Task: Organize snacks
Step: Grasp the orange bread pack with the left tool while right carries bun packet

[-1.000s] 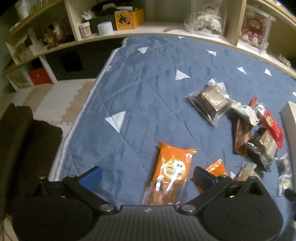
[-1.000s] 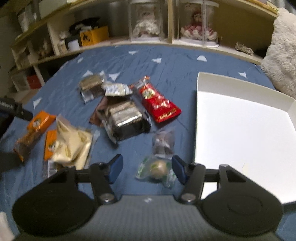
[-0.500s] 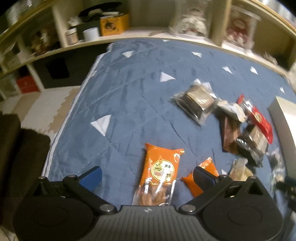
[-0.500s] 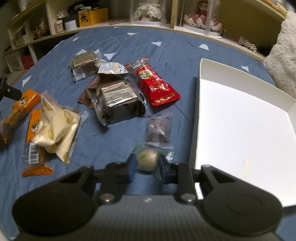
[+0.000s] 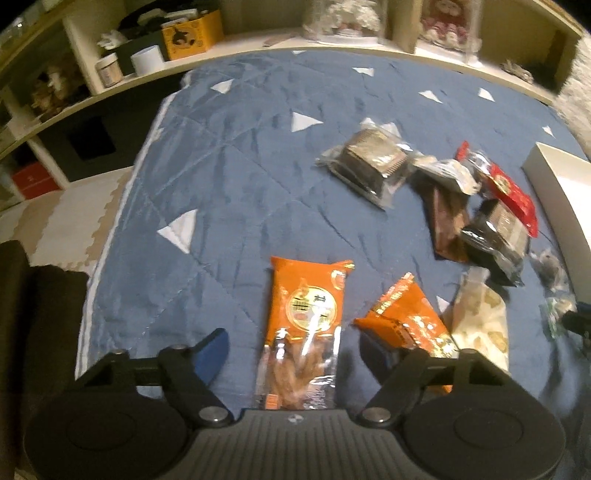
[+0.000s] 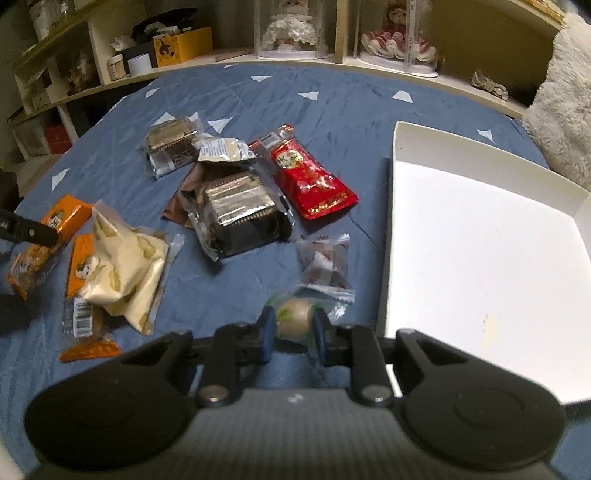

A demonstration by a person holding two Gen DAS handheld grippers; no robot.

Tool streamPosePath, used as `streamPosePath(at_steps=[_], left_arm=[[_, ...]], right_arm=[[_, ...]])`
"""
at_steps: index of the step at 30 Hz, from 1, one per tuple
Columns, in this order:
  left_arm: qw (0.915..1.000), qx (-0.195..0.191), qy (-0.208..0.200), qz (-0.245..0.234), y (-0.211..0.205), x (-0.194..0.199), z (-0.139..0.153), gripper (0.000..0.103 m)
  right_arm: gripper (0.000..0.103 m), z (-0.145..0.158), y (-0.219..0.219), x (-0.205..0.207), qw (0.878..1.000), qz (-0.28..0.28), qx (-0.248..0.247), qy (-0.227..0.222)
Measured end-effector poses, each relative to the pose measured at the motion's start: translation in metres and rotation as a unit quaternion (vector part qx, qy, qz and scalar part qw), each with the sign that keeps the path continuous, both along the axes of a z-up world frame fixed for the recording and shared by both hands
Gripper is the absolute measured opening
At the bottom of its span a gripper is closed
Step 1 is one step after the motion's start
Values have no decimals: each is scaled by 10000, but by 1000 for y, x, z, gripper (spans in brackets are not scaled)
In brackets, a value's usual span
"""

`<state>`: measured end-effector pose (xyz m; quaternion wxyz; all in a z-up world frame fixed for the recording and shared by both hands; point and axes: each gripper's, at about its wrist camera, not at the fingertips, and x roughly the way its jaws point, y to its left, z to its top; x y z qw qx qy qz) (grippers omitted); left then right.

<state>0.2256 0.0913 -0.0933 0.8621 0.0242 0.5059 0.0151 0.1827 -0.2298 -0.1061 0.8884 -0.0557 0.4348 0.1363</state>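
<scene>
Snack packs lie scattered on a blue quilt [image 5: 240, 177]. In the left wrist view my left gripper [image 5: 291, 354] straddles a long orange snack pack [image 5: 306, 314]; its jaws are closing, with a gap still showing on each side of the pack. A second orange pack [image 5: 406, 321] lies just right of it. In the right wrist view my right gripper [image 6: 293, 330] is shut on a round wrapped snack [image 6: 293, 317] in a clear green-printed wrapper, low over the quilt. A white open box [image 6: 480, 240] sits immediately to its right.
A red pack [image 6: 310, 181], a dark foil pack [image 6: 240, 214], a cream bag [image 6: 125, 266] and a small clear pack [image 6: 327, 262] lie mid-quilt. Shelves with doll cases [image 6: 288, 29] run along the back. A fluffy white cushion [image 6: 561, 110] sits at the far right.
My right gripper's jaws closed from wide apart onto the round wrapped snack. The left gripper's jaws narrowed around the orange pack, and its view rolled a little.
</scene>
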Motion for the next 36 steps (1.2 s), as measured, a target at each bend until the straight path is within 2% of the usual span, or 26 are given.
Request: streamPosePath(at_steps=[3, 6, 9, 16, 22, 26, 36], left_arm=[[9998, 15, 88, -168, -5, 0, -3, 59], [9995, 194, 171, -192, -7, 0, -6, 44], [9997, 147, 104, -155, -4, 0, -4, 43], [9990, 10, -425, -154, -14, -10, 17, 42], [9932, -232, -1116, -243, -37, -26, 47, 42], [9894, -164, -1370, -453, -64, -34, 59, 42], [9803, -974, -1580, -673, -126, -29, 81, 42]], right_arm=[[26, 1, -1, -1, 10000, -7, 19, 5], [26, 1, -1, -1, 10000, -22, 40, 3], [26, 3, -3, -1, 10000, -46, 81, -7], [26, 16, -11, -4, 9992, -152, 324, -171], [26, 39, -22, -9, 9965, -242, 622, -503], [26, 53, -30, -14, 9943, -305, 695, -756], [26, 80, -68, -21, 9911, -527, 623, -1047]])
